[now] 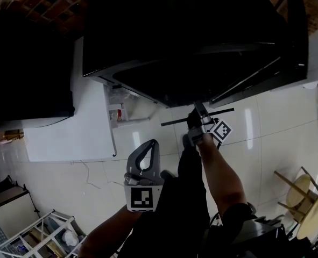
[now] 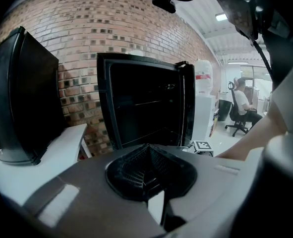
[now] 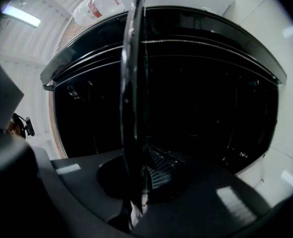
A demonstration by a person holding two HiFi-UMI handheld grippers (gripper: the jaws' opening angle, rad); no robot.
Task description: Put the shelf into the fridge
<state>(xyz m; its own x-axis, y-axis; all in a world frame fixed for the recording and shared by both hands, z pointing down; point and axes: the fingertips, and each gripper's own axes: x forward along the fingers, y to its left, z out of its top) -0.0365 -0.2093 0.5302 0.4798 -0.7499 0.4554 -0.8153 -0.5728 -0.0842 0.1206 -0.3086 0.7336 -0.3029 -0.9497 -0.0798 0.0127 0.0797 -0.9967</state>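
Nearest the person, the left gripper (image 1: 152, 144) (image 2: 147, 148), a grey two-jaw tool with a square-marker cube on its near end, is hovering over the glossy white tiled floor (image 1: 266, 122) with its jaws pressed together and nothing between them. A little farther and to the right, the right gripper (image 1: 198, 112) (image 3: 142, 180) is reaching out at the end of a bare forearm (image 1: 223, 176), pointing about level, and its jaws are clamping the near edge of the thin, dark-rimmed flat shelf (image 1: 172, 122) (image 3: 131, 83). In the right gripper view this shelf is showing edge-on as a narrow dark blade running from the jaws toward the cabinet. The shelf is sitting just at the mouth of the tall black fridge (image 1: 191, 36) (image 2: 141, 108) (image 3: 210, 108), whose door is standing open and whose dark inside is filling the space beyond the jaws. To the left of the fridge a white counter (image 1: 67, 133) (image 2: 37, 167) is carrying a large black boxy appliance (image 1: 24, 74) (image 2: 22, 98). Behind both, a red brick wall (image 2: 87, 29) is rising. Far to the right of the fridge a white water dispenser (image 2: 202, 98) is standing, and beyond it a person (image 2: 243, 103) is sitting on an office chair
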